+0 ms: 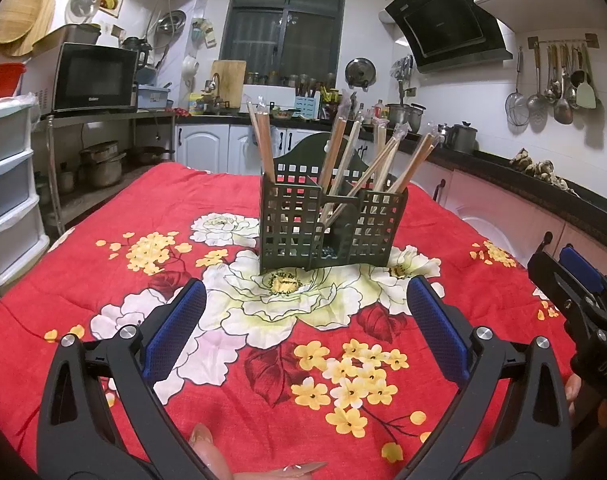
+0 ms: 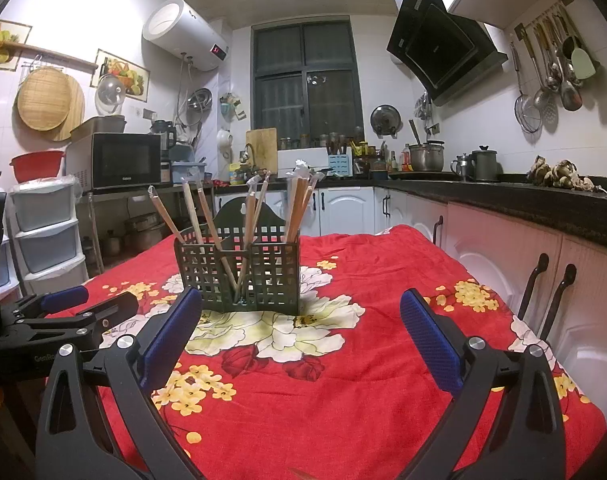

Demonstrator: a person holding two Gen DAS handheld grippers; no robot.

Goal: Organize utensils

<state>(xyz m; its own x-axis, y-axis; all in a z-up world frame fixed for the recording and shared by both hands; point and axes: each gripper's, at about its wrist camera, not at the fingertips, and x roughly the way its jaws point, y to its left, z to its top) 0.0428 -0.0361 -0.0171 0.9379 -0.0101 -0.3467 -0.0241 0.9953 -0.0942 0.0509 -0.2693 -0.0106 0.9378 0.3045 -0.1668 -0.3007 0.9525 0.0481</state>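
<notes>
A dark green lattice utensil holder (image 1: 331, 224) (image 2: 239, 276) stands on the red floral cloth (image 1: 103, 240) (image 2: 383, 272) near the table's middle. Several wrapped wooden chopsticks (image 1: 337, 152) (image 2: 255, 208) lean upright in its compartments. My left gripper (image 1: 305, 328) is open, a short way in front of the holder, with nothing between its blue pads (image 1: 179, 332). My right gripper (image 2: 301, 336) is open too, in front of the holder and slightly to its right, holding nothing. In the left wrist view the right gripper (image 1: 575, 280) shows at the right edge; in the right wrist view the left gripper (image 2: 75, 312) shows at the left edge.
White cabinets (image 2: 503, 256) under a dark counter (image 2: 543, 200) run along the table's right side. A plastic drawer unit (image 1: 7, 184) stands at the left, a microwave (image 1: 95, 76) behind it. Pots, jars and hanging ladles (image 2: 551, 80) line the far walls. A person's fingers (image 1: 207, 452) show below the left gripper.
</notes>
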